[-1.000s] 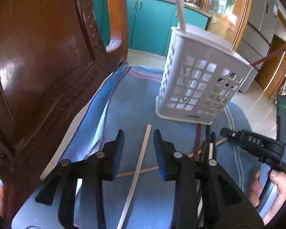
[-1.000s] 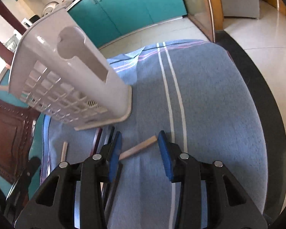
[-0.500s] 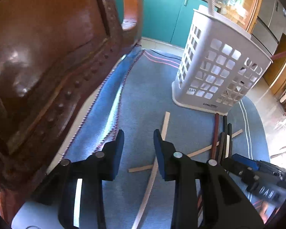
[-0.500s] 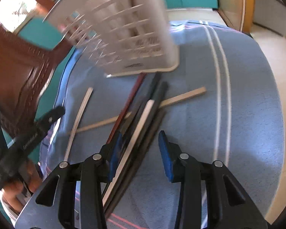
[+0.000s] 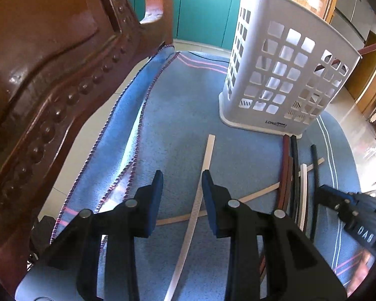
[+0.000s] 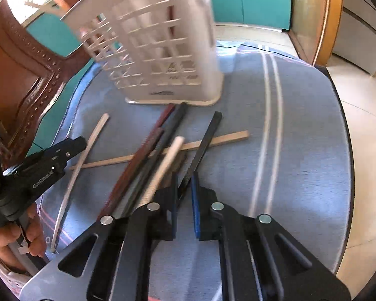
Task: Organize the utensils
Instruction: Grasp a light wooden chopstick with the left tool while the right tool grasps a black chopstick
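Several chopsticks lie on a blue cloth (image 5: 183, 105) before a white lattice basket (image 5: 283, 75), which also shows in the right wrist view (image 6: 163, 57). My left gripper (image 5: 181, 185) is open and empty above a pale chopstick (image 5: 205, 160). My right gripper (image 6: 184, 193) has narrowed around a black chopstick (image 6: 205, 143) that lies across a tan chopstick (image 6: 213, 141); its jaws look nearly closed on it. A dark red chopstick (image 6: 143, 155) and a white one (image 6: 166, 160) lie beside it. A red stick (image 5: 373, 47) pokes from the basket.
A carved brown wooden chair back (image 5: 50, 75) stands close on the left. Teal cabinets (image 5: 203, 7) are behind the basket. The cloth's right edge drops to a tiled floor (image 6: 363, 150). My left gripper's body shows in the right wrist view (image 6: 42, 165).
My right gripper has moved onto the pile and its jaws have closed from wide to narrow around the black chopstick. My left gripper has drifted slightly and stays open.
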Motion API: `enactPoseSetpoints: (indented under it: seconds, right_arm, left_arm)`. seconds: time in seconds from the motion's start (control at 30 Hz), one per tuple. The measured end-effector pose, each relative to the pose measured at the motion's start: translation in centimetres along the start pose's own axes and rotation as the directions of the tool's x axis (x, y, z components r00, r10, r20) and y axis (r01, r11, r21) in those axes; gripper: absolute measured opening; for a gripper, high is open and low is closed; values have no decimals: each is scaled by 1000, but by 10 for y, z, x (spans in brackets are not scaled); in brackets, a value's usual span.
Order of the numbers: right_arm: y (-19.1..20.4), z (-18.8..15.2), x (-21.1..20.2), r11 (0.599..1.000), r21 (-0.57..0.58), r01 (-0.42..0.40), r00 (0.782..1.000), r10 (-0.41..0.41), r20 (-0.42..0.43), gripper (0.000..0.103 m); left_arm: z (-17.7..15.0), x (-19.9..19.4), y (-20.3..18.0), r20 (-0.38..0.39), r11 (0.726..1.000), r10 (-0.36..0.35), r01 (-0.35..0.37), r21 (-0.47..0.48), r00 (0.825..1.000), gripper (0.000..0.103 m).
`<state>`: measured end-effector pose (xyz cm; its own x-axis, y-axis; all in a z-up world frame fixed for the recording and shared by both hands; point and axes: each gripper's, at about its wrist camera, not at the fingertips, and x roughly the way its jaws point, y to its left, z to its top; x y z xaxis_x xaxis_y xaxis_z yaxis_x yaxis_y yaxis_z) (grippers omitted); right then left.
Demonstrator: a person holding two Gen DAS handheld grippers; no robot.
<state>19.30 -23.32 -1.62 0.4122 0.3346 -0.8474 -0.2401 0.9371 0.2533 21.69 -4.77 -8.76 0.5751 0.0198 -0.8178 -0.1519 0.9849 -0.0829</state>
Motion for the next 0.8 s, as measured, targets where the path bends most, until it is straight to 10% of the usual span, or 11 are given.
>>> enactPoseSetpoints:
  seconds: [0.57,0.8]
  right_arm:
    - [7,-4,2,995,-36,96,994,-94,57,19]
    - [14,-4,3,988,-122,98,995,-93,40,17]
  left_arm:
    - [14,26,-11,-47,999,-24,25,23,999,34]
    - [14,26,-20,-49,999,-3,5,34,999,17]
